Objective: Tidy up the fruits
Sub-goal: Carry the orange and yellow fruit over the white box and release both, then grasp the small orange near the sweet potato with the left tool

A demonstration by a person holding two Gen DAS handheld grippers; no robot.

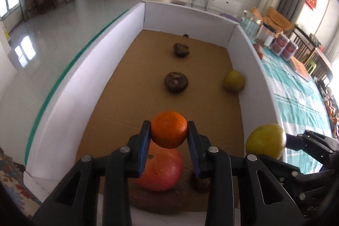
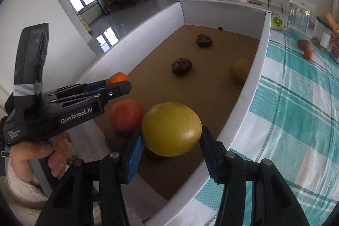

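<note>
Jaws: left gripper (image 1: 168, 130) pinching orange (image 1: 168, 129), right gripper (image 2: 172, 138) pinching yellow citrus (image 2: 171, 129), both held above white-walled tray (image 1: 84, 86). Risk: round skins slip, drop onto red apple (image 1: 162, 171), roll away.

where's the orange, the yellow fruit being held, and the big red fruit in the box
orange (image 1: 168, 129): left wrist view, middle of its front, between the left gripper's pads
held yellow fruit (image 2: 171, 129): right wrist view, centre of its skin
big red fruit (image 1: 163, 168): left wrist view, its upper side, under the orange
</note>
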